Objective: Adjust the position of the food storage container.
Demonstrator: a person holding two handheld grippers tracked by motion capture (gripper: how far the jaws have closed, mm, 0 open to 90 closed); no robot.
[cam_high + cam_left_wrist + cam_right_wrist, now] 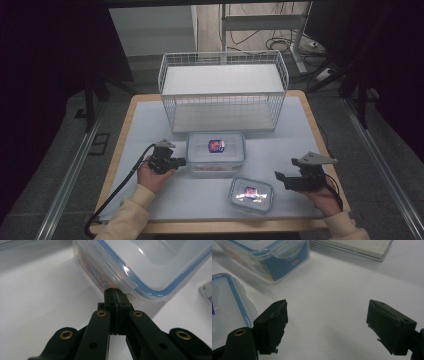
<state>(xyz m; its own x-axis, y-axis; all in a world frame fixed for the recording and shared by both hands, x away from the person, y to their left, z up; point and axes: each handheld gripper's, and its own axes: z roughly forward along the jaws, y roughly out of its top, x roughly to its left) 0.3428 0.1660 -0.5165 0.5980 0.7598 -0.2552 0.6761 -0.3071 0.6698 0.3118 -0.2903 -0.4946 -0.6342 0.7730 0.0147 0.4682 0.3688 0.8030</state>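
Clear plastic, the large container (216, 149) sat mid-table; the left gripper (115, 291), jaws pressed together, touched its nine o'clock side. The right gripper (327, 325), gaping wide, hovered at the small container's (251, 194) three o'clock.

From my seat, the widest open lane is the bare white mat (150, 200) along the near edge on the left. The large lidded container (216, 150) blocks the middle, and my left gripper (176, 162), jaws pressed together, sits tight against its left corner with no gap between. Just behind it the wire basket (223, 92) walls off the far side. The small lidded container (251, 194) stands just beside my right gripper (278, 176), whose spread jaws face clear mat (327, 315) ahead.
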